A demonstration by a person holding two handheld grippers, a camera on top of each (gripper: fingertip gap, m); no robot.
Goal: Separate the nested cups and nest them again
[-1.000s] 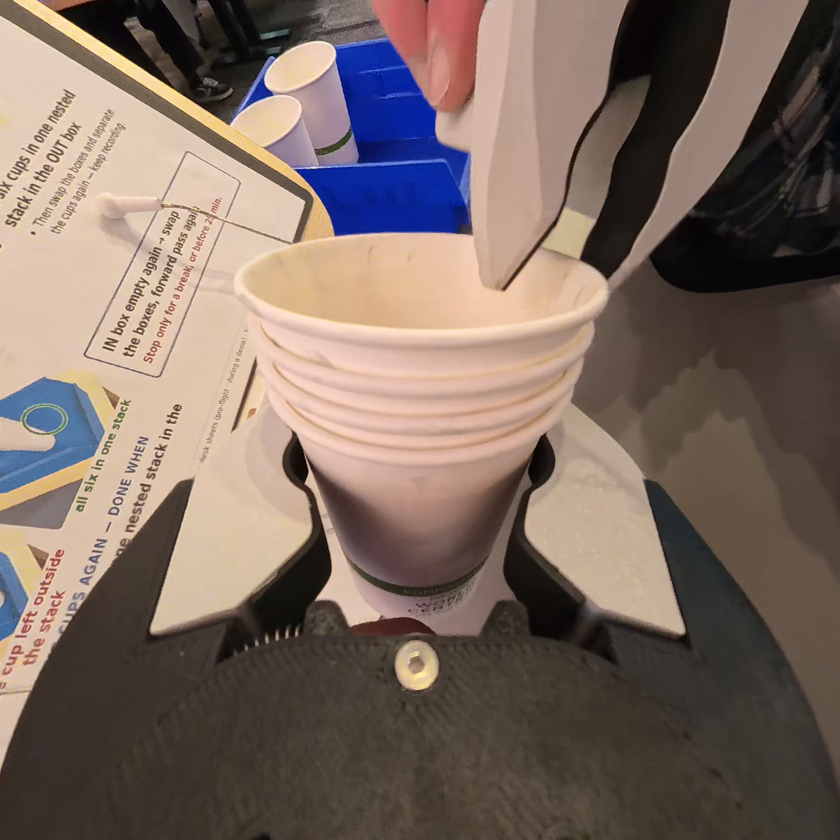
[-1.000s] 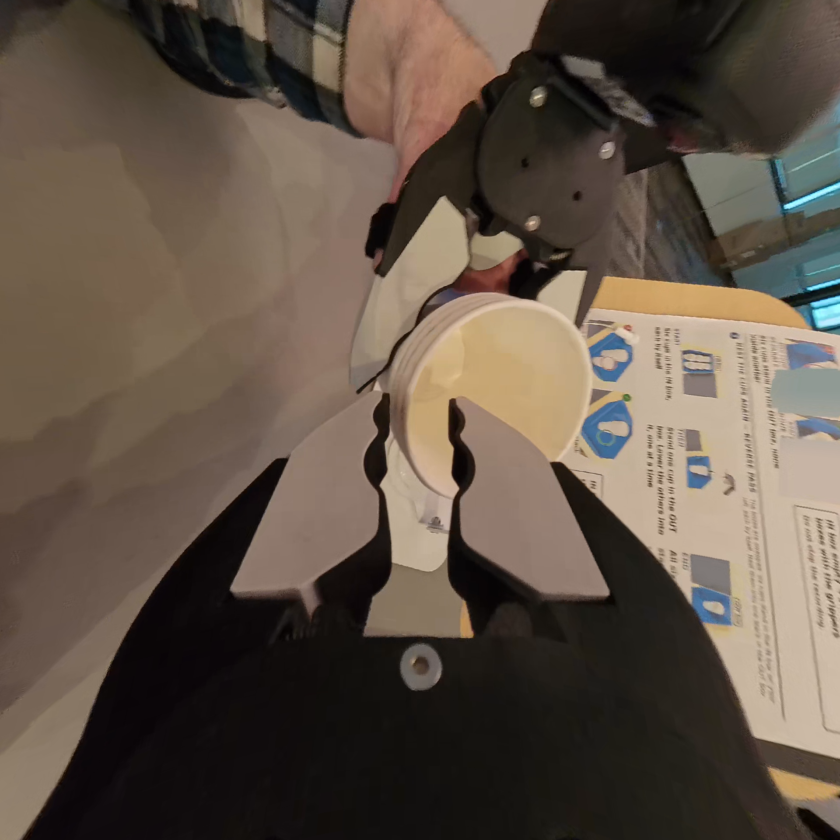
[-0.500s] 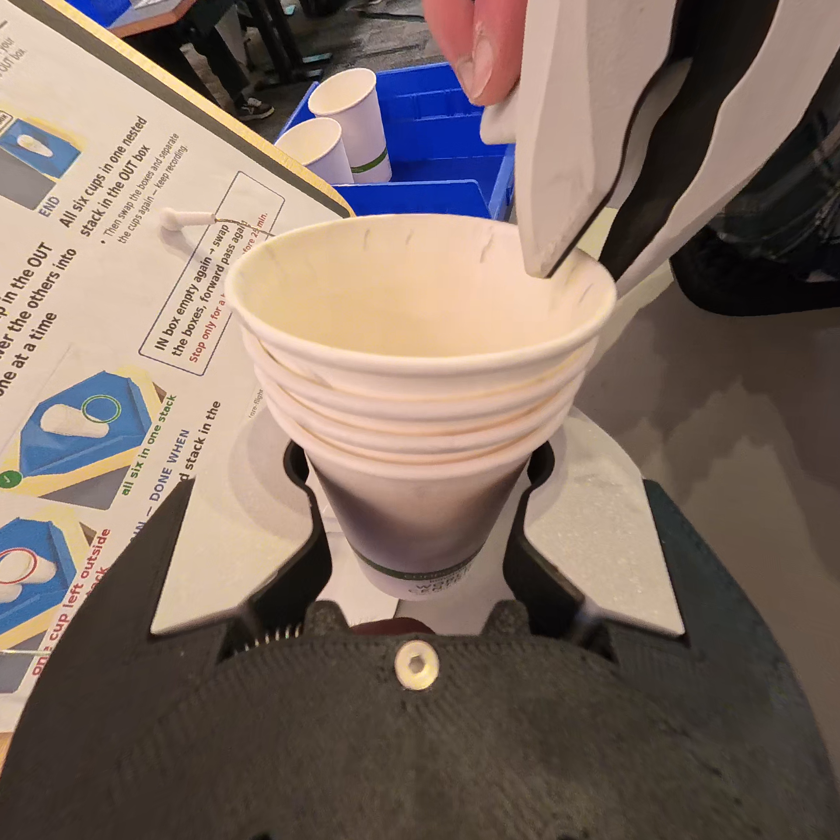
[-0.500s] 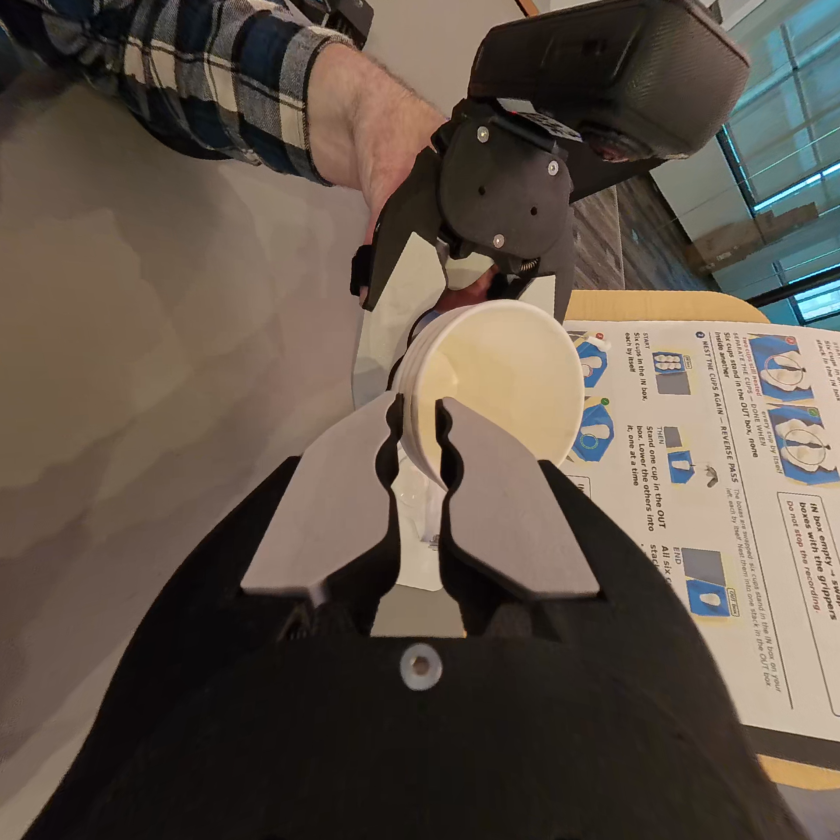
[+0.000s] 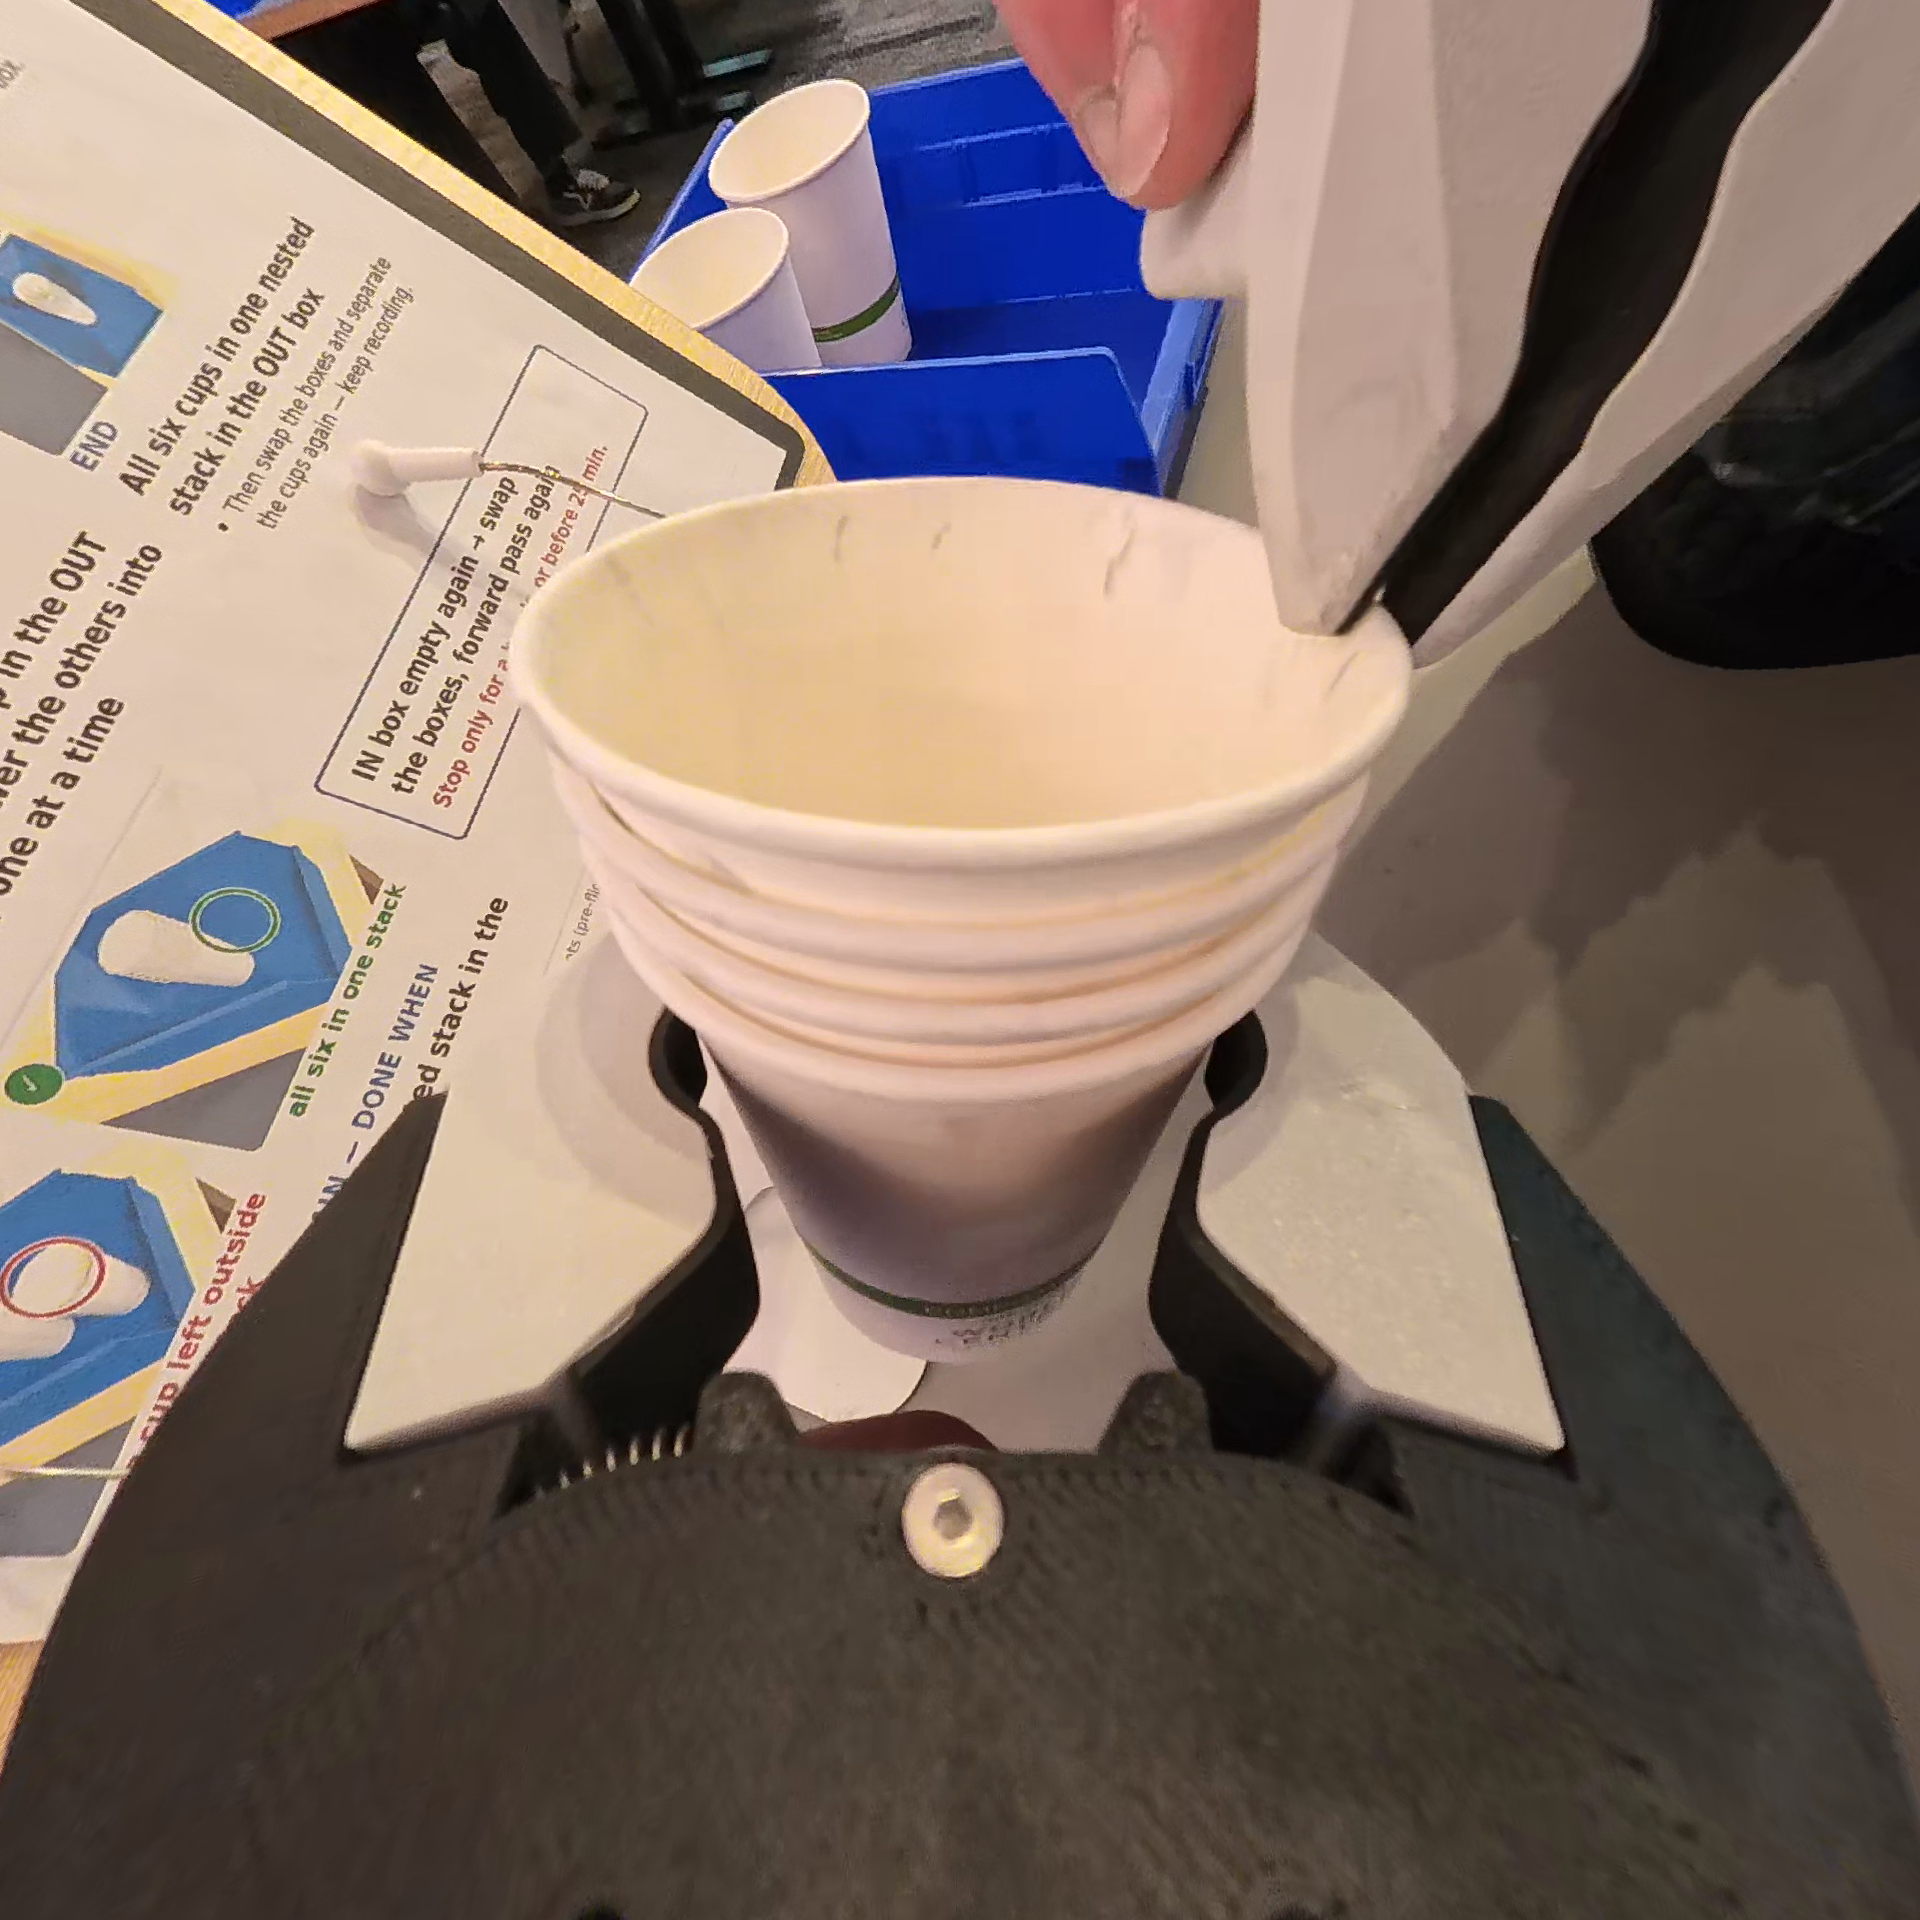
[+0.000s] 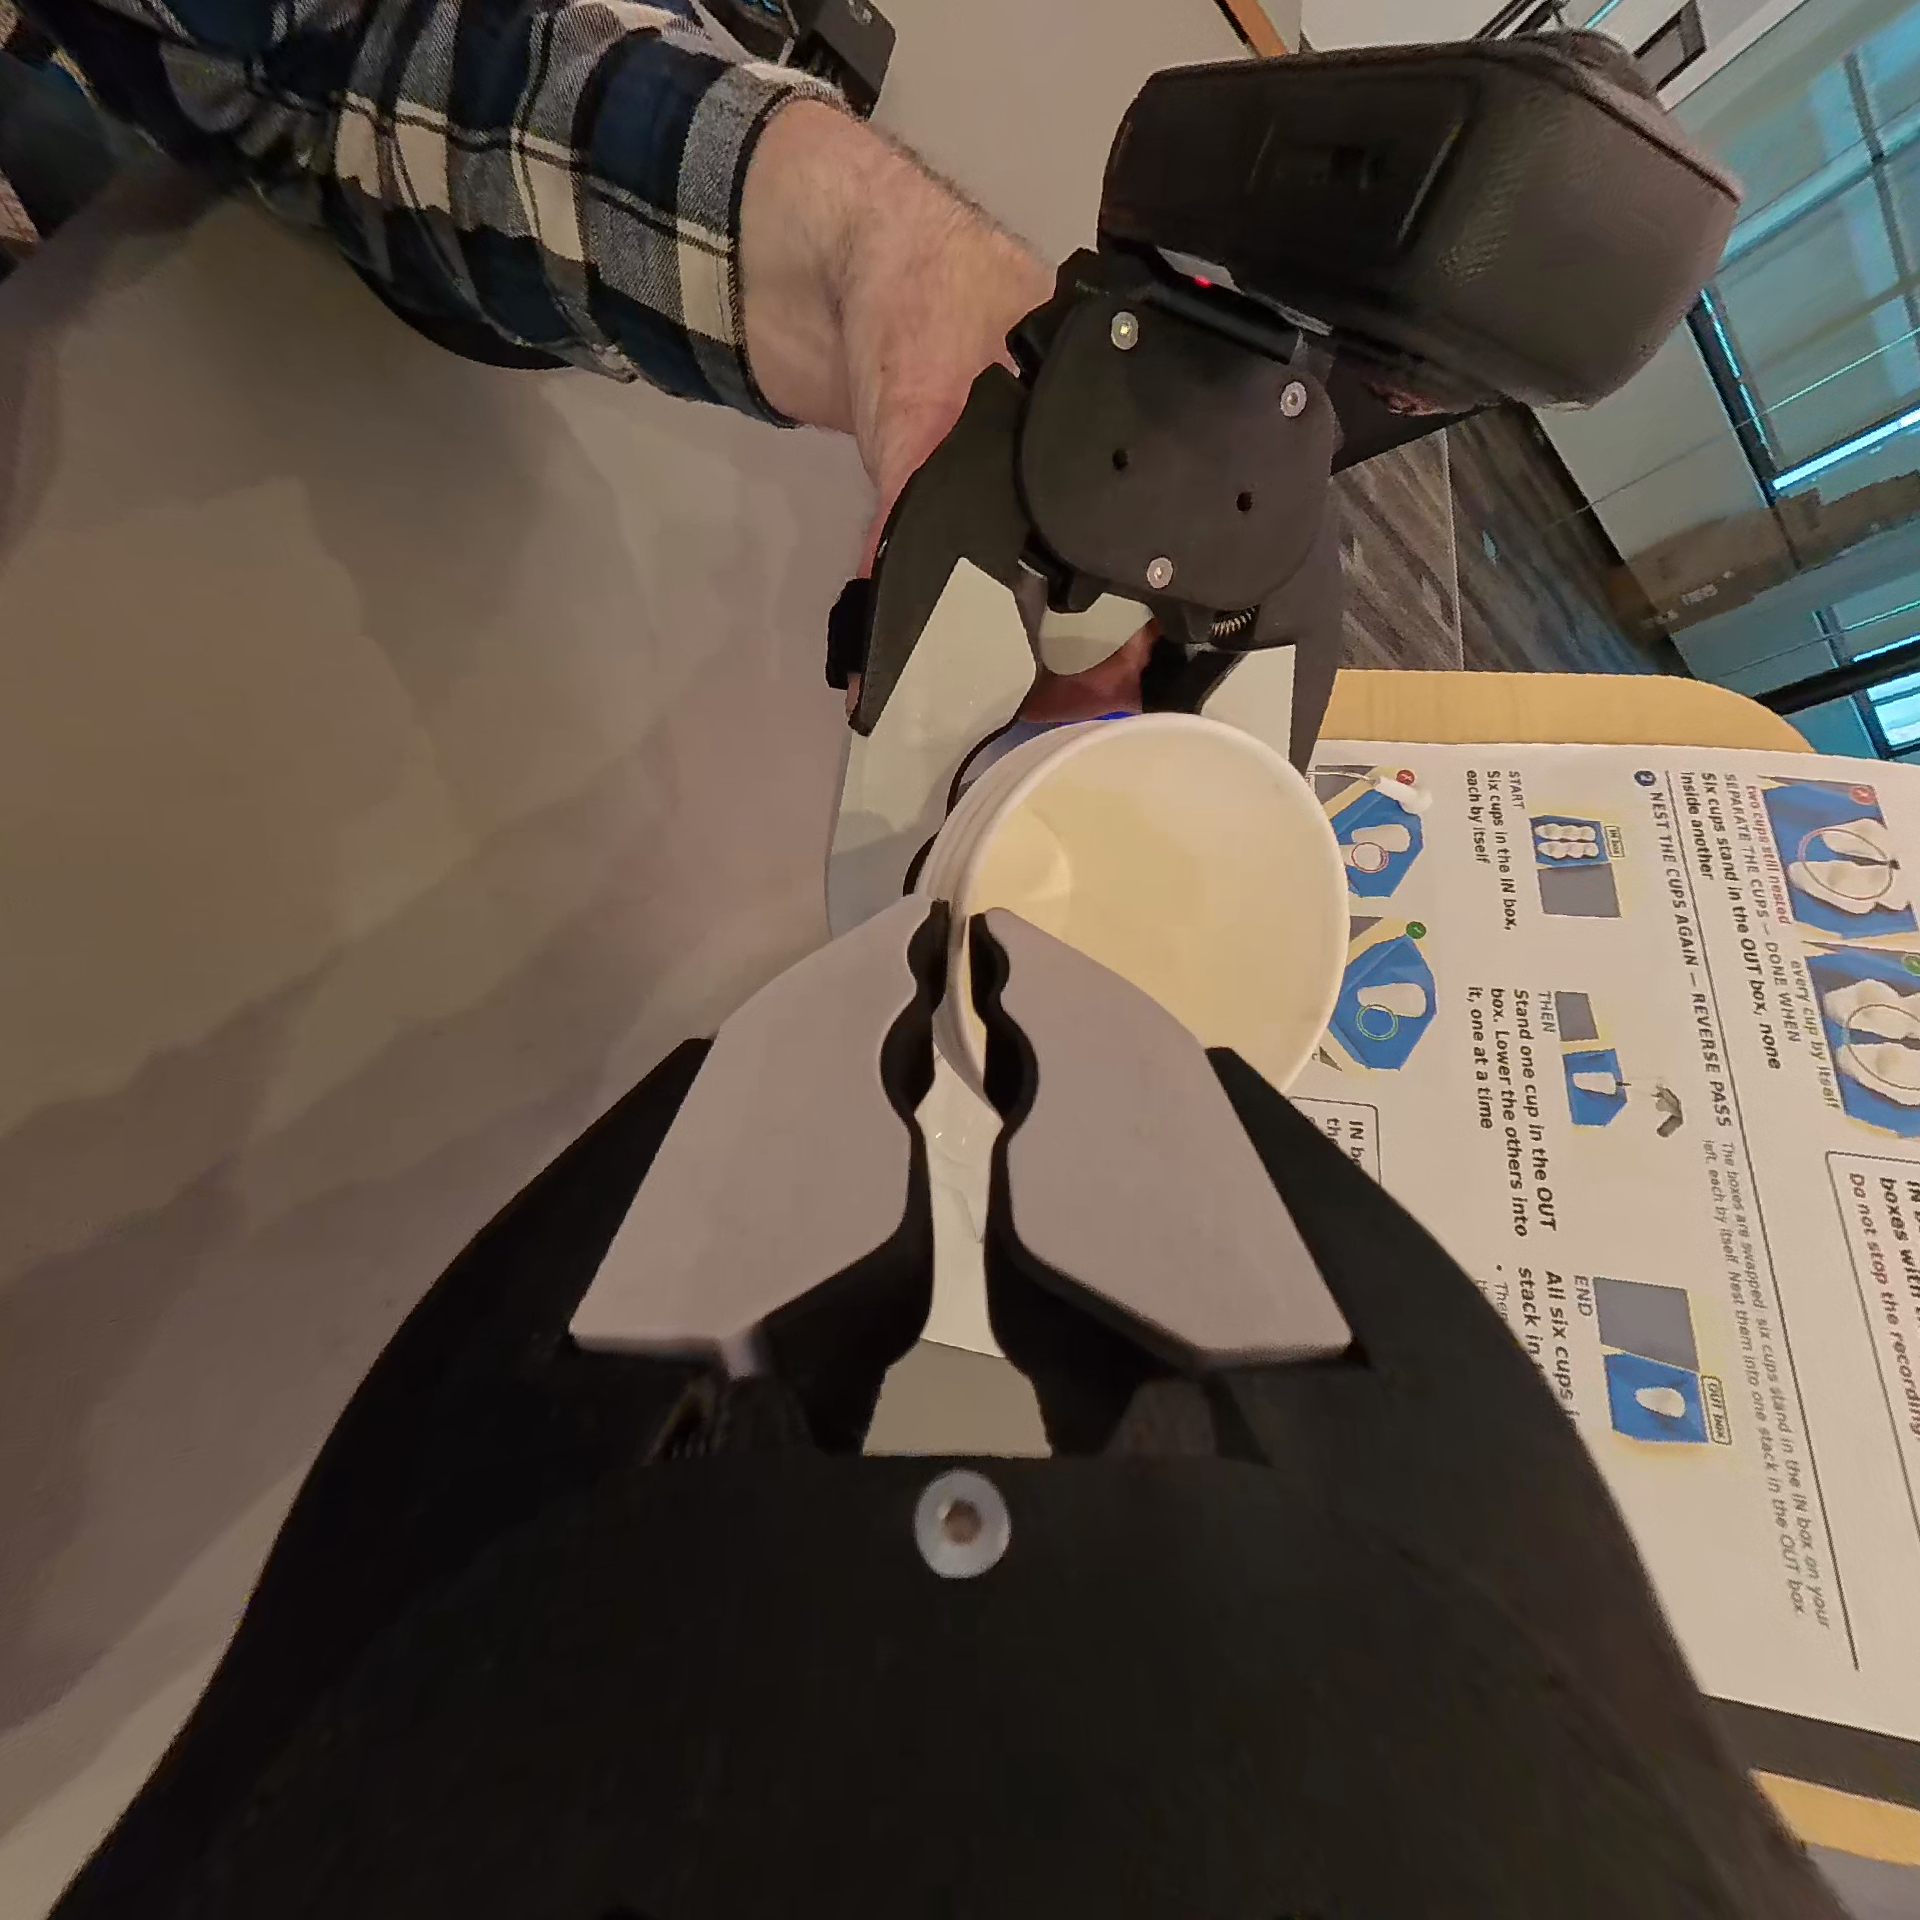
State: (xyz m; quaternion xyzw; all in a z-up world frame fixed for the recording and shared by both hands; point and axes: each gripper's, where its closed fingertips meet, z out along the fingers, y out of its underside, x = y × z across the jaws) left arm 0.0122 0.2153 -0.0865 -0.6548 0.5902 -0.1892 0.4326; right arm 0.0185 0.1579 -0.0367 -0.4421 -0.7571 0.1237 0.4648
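White cup stack [image 5: 966, 935], base half-hidden

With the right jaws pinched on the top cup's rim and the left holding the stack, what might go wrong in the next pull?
1. The right gripper pinches only a thin bit of the top cup's rim; the paper may crumple or slip out.
2. The rims in the stack sit tight together, so two cups might lift as one.
3. The left gripper holds the stack low on the bottom cup; a sideways pull may tilt it.
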